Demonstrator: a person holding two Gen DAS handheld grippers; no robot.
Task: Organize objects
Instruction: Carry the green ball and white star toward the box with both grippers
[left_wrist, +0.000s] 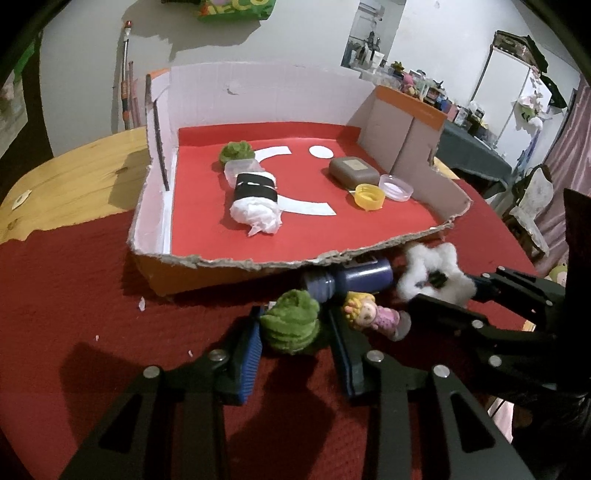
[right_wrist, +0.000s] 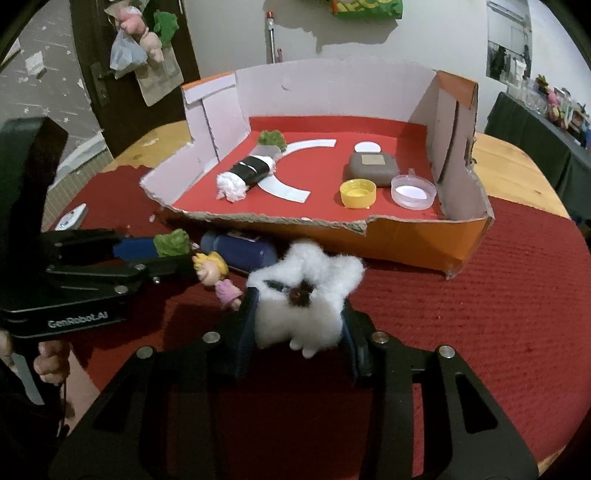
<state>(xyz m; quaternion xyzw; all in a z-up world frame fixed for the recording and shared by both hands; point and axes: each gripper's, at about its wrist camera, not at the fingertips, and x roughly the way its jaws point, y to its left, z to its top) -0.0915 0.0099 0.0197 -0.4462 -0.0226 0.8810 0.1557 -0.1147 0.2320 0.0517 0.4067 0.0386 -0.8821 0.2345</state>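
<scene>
My left gripper (left_wrist: 295, 325) is shut on a green fuzzy pom-pom (left_wrist: 291, 321) that rests on the red cloth, its blue pads on either side. The right gripper (right_wrist: 299, 310) is shut on a white fluffy toy (right_wrist: 303, 295) just to the right. Between them lie a small blonde doll in pink (left_wrist: 373, 314) and a dark blue bottle (left_wrist: 362, 280) on its side against the box front. The cardboard box (left_wrist: 258, 264) with a red floor holds a tissue roll with a black band (left_wrist: 255, 203), another green pom-pom (left_wrist: 236, 151), a brown case (left_wrist: 352, 171), a yellow cap (left_wrist: 369, 195) and a clear lid (left_wrist: 396, 187).
A red cloth (right_wrist: 498, 295) covers the near half of a round wooden table (left_wrist: 74, 184). A small white object (right_wrist: 72, 218) lies at the cloth's left edge. A person's hand (right_wrist: 51, 362) grips the left handle. Shelves and clutter stand beyond the table.
</scene>
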